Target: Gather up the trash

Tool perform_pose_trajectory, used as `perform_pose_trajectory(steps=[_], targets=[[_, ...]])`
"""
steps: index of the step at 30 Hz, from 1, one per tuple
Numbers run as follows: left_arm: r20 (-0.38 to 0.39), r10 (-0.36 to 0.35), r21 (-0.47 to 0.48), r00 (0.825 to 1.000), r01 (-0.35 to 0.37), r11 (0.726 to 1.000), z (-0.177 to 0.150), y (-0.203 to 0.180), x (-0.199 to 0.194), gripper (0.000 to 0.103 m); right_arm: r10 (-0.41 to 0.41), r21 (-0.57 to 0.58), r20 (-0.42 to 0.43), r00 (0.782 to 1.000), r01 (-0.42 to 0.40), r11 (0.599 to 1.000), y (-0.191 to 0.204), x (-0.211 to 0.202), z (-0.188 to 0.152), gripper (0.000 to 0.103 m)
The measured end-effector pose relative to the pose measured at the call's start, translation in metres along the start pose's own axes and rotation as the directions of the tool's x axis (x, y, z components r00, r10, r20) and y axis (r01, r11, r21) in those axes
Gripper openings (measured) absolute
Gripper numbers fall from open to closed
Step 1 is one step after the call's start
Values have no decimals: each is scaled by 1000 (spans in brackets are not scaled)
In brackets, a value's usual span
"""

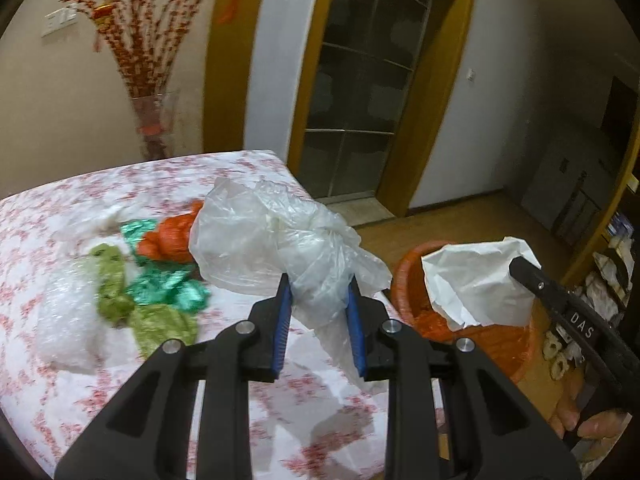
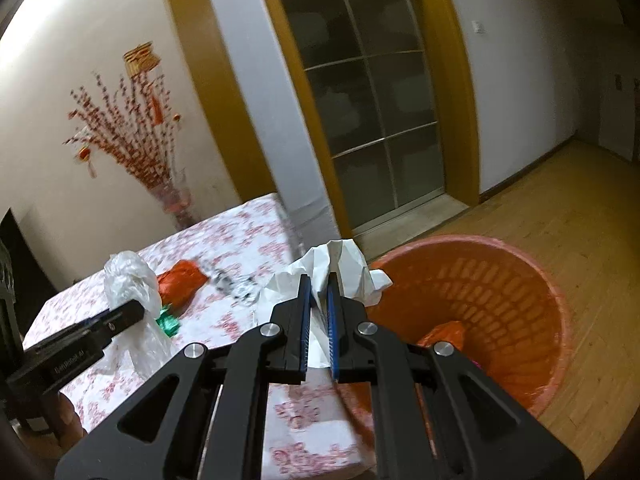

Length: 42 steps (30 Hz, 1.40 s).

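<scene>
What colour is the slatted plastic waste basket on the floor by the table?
Orange slatted plastic waste basket, seen best in the right wrist view.

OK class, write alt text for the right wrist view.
The right gripper is shut on crumpled white paper, beside an orange basket on the wooden floor. To the left, the left gripper holds a clear plastic bag over a floral tablecloth.

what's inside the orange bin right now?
The right wrist view shows an orange wrapper lying low in the orange bin. The right claw and the white paper it grips cover the bin's near side, so anything there is hidden.
</scene>
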State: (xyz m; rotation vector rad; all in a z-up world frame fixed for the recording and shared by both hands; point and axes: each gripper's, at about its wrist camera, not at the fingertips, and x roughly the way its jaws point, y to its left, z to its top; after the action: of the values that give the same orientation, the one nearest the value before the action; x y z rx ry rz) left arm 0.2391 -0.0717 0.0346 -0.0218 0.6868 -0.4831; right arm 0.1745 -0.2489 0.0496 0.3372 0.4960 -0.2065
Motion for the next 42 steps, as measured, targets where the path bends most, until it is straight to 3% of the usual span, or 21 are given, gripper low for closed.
perform_pose_trajectory(steps=[8,20,42], targets=[[-18,-58,54,998,59,997,1,-33,21,26,-86,16,54,995,86,996,-25,-11,4,7],[-81,-157,80,984,163,983,0,-74,56,26,-158,83,57,986,154,985,-64,-13,3,7],[-167,-217,134,962,240,962,-10,-130,109,27,-224,162,33,974,216,963,-106,-1,0,7]])
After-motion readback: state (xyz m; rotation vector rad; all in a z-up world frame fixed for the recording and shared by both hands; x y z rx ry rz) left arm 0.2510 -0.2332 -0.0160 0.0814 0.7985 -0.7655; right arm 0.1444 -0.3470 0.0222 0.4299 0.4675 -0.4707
